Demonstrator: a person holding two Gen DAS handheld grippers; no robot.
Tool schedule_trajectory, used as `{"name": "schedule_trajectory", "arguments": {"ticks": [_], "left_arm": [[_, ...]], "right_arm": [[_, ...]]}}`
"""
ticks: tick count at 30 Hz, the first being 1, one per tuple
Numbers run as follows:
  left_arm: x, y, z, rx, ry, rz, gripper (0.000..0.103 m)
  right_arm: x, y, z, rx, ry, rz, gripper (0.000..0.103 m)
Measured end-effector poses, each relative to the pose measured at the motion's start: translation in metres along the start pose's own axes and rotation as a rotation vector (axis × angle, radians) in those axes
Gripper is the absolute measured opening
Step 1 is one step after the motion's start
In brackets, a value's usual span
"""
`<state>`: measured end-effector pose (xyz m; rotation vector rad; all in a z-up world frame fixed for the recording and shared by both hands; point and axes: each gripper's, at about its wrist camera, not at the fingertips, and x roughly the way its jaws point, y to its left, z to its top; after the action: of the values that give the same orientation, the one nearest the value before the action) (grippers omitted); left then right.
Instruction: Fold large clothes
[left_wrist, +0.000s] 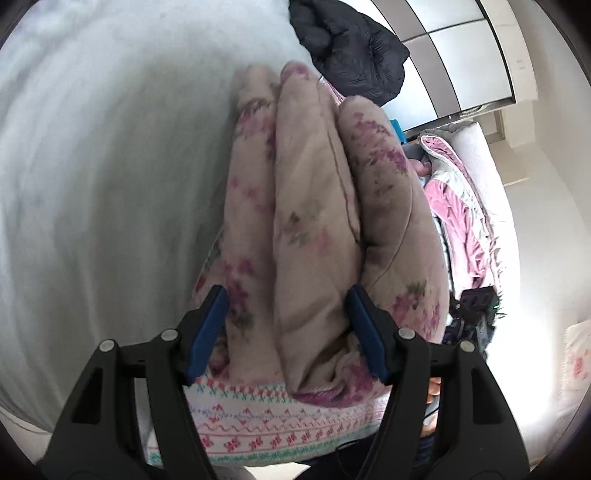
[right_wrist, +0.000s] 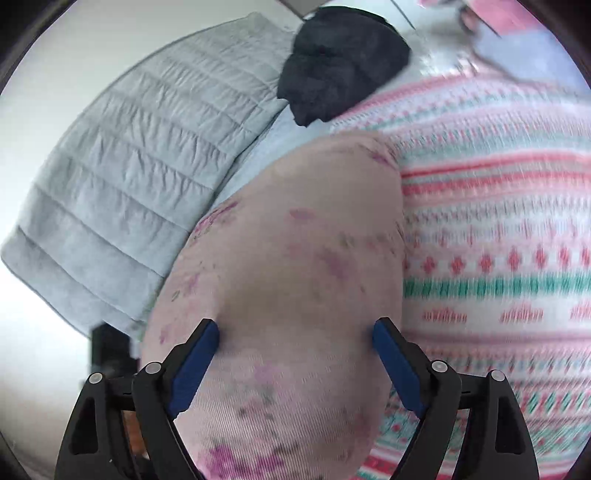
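A thick beige garment with purple flower print (left_wrist: 317, 206) is folded into several bulky layers. My left gripper (left_wrist: 286, 328) is shut on the near end of those layers, its blue pads pressing both sides. In the right wrist view the same floral garment (right_wrist: 295, 258) fills the middle, and my right gripper (right_wrist: 295, 350) is shut on its bulk. The garment lies over a pink, white and green patterned knit cloth (right_wrist: 498, 240), which also shows under the bundle in the left wrist view (left_wrist: 280, 417).
A black puffy jacket (left_wrist: 351, 48) lies at the far end; it also shows in the right wrist view (right_wrist: 343, 59). A grey quilted blanket (right_wrist: 140, 155) lies to the left. Pink and grey bedding (left_wrist: 458, 206) and a wardrobe (left_wrist: 461, 55) are on the right.
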<state>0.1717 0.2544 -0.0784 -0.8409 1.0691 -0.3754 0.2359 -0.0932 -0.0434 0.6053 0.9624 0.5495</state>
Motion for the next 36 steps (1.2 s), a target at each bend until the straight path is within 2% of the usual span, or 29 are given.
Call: {"name": "schedule_trajectory", "arguments": {"ticks": [2, 6, 10, 13, 15, 19, 22, 25, 31, 33, 36], "left_arm": [[0.001, -0.003, -0.004, 0.020, -0.005, 0.016, 0.068], [0.011, -0.003, -0.011, 0.058, -0.004, 0.100, 0.069], [0.018, 0.002, -0.010, 0.054, -0.009, 0.139, 0.078], [0.022, 0.003, -0.011, 0.041, -0.008, 0.129, 0.078], [0.021, 0.002, -0.011, 0.048, -0.017, 0.120, 0.074], [0.017, -0.005, -0.014, 0.074, -0.039, 0.118, 0.059], [0.019, -0.008, -0.014, 0.091, -0.044, 0.121, 0.059], [0.025, 0.002, -0.010, 0.039, -0.026, 0.088, 0.068], [0.026, 0.001, -0.010, 0.047, -0.031, 0.096, 0.069], [0.026, -0.001, -0.010, 0.039, -0.039, 0.089, 0.067], [0.026, -0.010, -0.010, 0.053, -0.056, 0.087, 0.058]], "right_arm": [[0.001, -0.010, -0.005, 0.039, 0.015, 0.020, 0.095], [0.007, -0.021, -0.007, 0.099, 0.031, 0.052, 0.100], [0.012, -0.024, -0.011, 0.105, 0.025, 0.074, 0.103], [0.015, -0.029, -0.012, 0.104, 0.027, 0.096, 0.103], [0.017, -0.034, -0.013, 0.109, 0.031, 0.115, 0.103], [0.016, -0.037, -0.012, 0.109, 0.038, 0.133, 0.103], [0.016, -0.040, -0.013, 0.112, 0.038, 0.147, 0.103], [0.015, -0.043, -0.015, 0.115, 0.032, 0.157, 0.103], [0.013, -0.046, -0.017, 0.119, 0.024, 0.161, 0.103], [0.015, -0.047, -0.018, 0.124, 0.022, 0.168, 0.103], [0.019, -0.051, -0.019, 0.141, 0.032, 0.191, 0.103]]}}
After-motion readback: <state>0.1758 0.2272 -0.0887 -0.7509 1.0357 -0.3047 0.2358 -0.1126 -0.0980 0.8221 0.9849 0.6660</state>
